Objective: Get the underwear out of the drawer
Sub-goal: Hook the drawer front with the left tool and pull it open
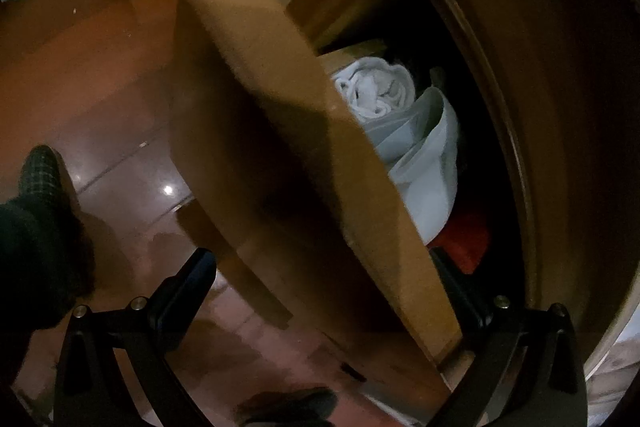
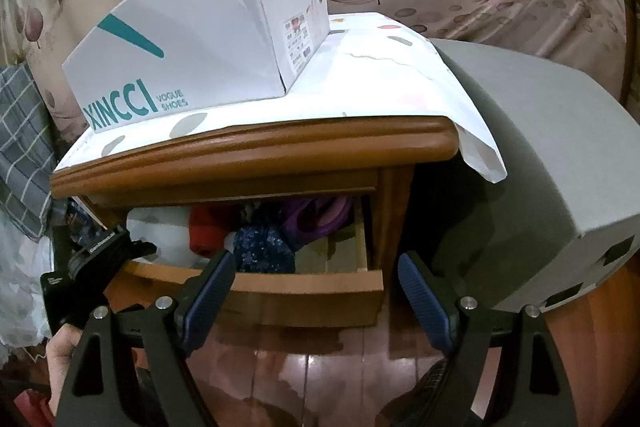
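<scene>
The wooden drawer of a bedside cabinet stands pulled out. Inside lie folded garments: a white piece, a red one, a dark blue patterned one and a purple one. My left gripper is open and straddles the drawer front at its left end, one finger inside and one outside. Beyond it I see a rolled white cloth, a pale folded garment and red fabric. My right gripper is open in front of the drawer's right half, holding nothing.
A white shoe box sits on the cabinet top, which has a white dotted cover. A grey box stands close on the right. Glossy red-brown floor lies below. A slippered foot and a hand are at the left.
</scene>
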A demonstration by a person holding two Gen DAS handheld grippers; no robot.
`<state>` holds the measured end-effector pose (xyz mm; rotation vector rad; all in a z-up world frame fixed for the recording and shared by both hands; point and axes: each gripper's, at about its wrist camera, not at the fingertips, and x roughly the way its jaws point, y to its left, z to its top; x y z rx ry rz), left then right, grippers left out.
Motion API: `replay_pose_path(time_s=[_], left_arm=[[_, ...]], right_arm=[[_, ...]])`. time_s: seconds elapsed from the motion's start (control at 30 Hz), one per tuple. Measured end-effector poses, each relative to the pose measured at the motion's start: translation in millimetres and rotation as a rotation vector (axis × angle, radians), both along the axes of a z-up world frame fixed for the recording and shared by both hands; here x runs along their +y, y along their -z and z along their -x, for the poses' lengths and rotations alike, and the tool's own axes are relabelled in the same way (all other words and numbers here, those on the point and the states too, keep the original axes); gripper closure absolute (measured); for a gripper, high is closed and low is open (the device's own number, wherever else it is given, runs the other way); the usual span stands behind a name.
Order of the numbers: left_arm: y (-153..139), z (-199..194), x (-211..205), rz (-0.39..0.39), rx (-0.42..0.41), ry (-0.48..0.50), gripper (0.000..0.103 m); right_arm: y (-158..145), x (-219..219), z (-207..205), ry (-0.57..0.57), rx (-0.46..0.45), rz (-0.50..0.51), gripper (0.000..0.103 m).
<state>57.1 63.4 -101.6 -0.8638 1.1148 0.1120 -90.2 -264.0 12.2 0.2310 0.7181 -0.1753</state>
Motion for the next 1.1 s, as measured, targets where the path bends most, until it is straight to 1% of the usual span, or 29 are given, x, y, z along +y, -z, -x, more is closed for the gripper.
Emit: replay_pose_path(time_s=[0.07, 0.2, 0.3, 0.63, 0.77, 1.03, 1.1], left_arm=[[-4.0, 4.7, 0.4, -0.018, 0.007, 0.011, 0.0], [-1.7, 18.7, 4.1, -0.026, 0.019, 0.037, 0.0], [-6.4, 25.3, 6.1, -0.03, 0.026, 0.052, 0.0], [2.4, 51.6, 11.3, -0.048, 0.041, 0.084, 0.0], [2.9, 61.0, 13.9, -0.046, 0.051, 0.099, 0.0], [-0.7, 87.5, 19.1, -0.077, 0.07, 0.128, 0.0], [1.2, 83.5, 23.7, -0.069, 0.073, 0.135, 0.0]], right_arm=[[0.1, 0.5, 0.0, -0.001, -0.001, 0.0, 0.017], [0.4, 0.7, -0.6, 0.0, 0.0, 0.0, 0.017], [0.7, 0.7, -0.3, 0.001, 0.002, 0.007, 0.017], [4.3, 1.9, -3.1, -0.001, 0.017, 0.015, 0.017], [5.5, 2.0, -2.3, 0.0, 0.023, 0.018, 0.017], [8.5, 3.8, -4.3, -0.004, 0.042, 0.027, 0.017], [9.2, 3.5, -4.9, -0.007, 0.045, 0.027, 0.017]])
